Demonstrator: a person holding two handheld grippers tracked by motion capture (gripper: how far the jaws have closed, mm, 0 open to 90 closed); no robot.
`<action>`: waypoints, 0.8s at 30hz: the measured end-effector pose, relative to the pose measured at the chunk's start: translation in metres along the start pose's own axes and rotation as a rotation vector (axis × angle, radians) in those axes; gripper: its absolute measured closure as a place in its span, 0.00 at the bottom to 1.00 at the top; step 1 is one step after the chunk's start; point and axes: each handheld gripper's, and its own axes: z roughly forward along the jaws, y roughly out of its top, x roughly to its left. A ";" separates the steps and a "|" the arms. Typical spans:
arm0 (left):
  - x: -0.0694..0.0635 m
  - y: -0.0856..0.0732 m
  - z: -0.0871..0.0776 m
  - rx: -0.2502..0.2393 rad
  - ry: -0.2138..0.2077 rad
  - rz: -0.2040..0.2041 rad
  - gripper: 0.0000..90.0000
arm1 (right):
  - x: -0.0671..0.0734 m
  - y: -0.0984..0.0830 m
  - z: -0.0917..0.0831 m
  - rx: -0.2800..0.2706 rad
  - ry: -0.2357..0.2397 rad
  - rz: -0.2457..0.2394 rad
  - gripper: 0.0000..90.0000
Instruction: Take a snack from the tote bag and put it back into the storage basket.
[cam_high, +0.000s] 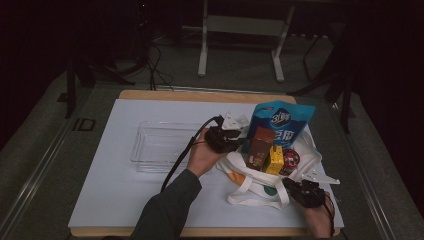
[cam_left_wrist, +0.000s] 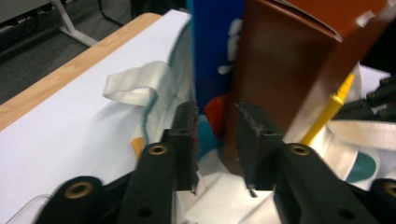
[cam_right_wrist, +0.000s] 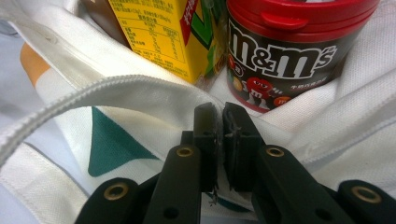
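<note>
table layout: white cloth tote bag (cam_high: 260, 187) right, clear plastic tray (cam_high: 160, 145) left.
in bag: brown carton (cam_high: 260, 147), yellow drink carton (cam_high: 274, 160), red-lidded candy tub (cam_high: 290, 160); blue snack pouch (cam_high: 281, 125) behind.

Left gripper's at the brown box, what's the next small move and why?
Probably close the left gripper on the brown box: its jaws stand apart at the box's lower corner, not yet pressing it. The right gripper pinches the bag fabric, steadying it.

The high view is dim, darkest beyond the white mat (cam_high: 125, 165); both gripper views are brighter, with close parts softly blurred.
</note>
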 end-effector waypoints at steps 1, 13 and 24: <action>-0.004 -0.003 0.004 0.020 -0.009 0.014 0.83 | 0.000 0.000 0.000 0.000 0.000 0.004 0.93; -0.021 -0.016 0.030 0.126 -0.090 0.082 0.99 | 0.000 -0.001 0.000 -0.003 0.002 -0.017 0.93; -0.029 -0.019 0.033 0.123 -0.186 0.089 0.98 | 0.000 -0.001 0.000 -0.003 0.003 -0.025 0.93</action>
